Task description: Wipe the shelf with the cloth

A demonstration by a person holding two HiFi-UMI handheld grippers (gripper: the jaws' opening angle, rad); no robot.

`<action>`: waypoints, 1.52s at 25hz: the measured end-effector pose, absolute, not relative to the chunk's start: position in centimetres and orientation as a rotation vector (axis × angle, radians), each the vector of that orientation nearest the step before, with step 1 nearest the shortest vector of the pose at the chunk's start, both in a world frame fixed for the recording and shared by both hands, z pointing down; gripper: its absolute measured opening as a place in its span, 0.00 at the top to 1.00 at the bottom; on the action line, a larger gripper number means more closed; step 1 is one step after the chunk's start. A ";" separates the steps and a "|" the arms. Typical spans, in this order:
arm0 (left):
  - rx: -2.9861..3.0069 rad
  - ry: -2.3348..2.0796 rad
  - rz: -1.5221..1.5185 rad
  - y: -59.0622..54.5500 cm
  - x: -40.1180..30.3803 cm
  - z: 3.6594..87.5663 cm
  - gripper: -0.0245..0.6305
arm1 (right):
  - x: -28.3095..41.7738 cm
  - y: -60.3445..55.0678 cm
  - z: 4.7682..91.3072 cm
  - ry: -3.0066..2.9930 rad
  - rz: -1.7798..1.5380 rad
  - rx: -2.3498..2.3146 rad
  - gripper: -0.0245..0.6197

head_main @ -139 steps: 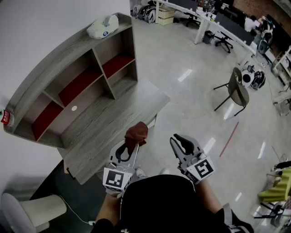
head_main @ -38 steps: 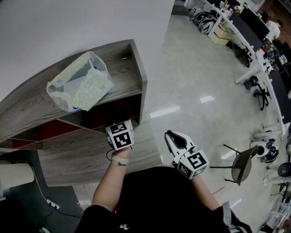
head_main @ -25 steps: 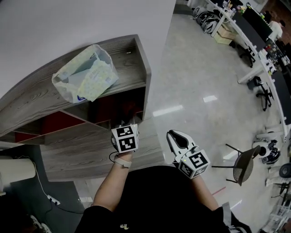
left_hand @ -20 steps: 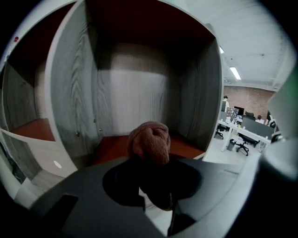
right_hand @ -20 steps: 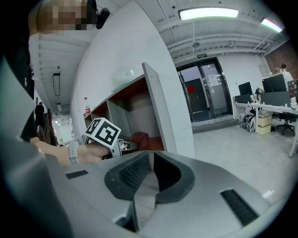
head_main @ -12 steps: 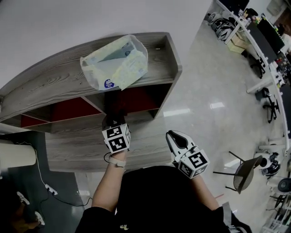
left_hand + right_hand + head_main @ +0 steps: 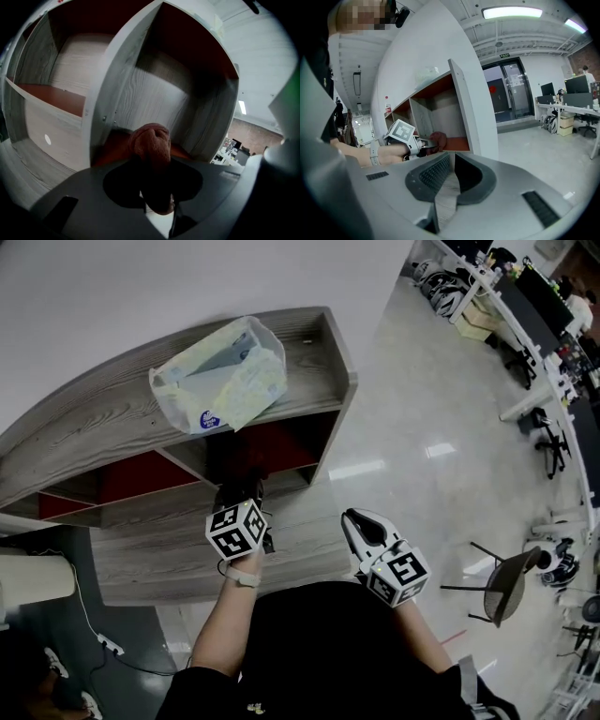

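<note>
I logged left gripper [image 7: 240,495] fingers pinching the cloth [image 7: 151,143] at the shelf [image 7: 323,352], right compartment; right gripper [image 7: 360,519] fingers pressed together, empty.

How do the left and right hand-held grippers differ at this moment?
The left hand-held gripper is shut on the reddish-brown cloth, while the right hand-held gripper is shut on nothing. The left one reaches into the end compartment of the shelf. The right one is held back outside the shelf, near the person's body. Both have their jaws together and face the shelf.
</note>
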State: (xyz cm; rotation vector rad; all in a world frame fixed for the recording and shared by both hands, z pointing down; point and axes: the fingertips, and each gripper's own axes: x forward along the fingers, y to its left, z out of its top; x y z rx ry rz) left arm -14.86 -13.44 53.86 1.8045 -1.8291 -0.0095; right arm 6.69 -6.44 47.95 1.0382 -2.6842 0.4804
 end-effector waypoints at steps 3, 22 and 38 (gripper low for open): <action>1.847 -1.711 -0.093 -14.6 -12.0 53.8 0.81 | 8.0 -6.5 47.9 -2.665 0.480 1.092 0.92; 1.876 -1.239 -0.346 -18.6 -2.0 52.8 0.81 | 15.7 -4.5 48.4 -2.523 0.512 1.401 0.92; 2.012 -1.056 -0.718 -16.6 -1.0 39.5 0.81 | 13.5 -5.2 47.7 -2.587 0.489 1.290 0.92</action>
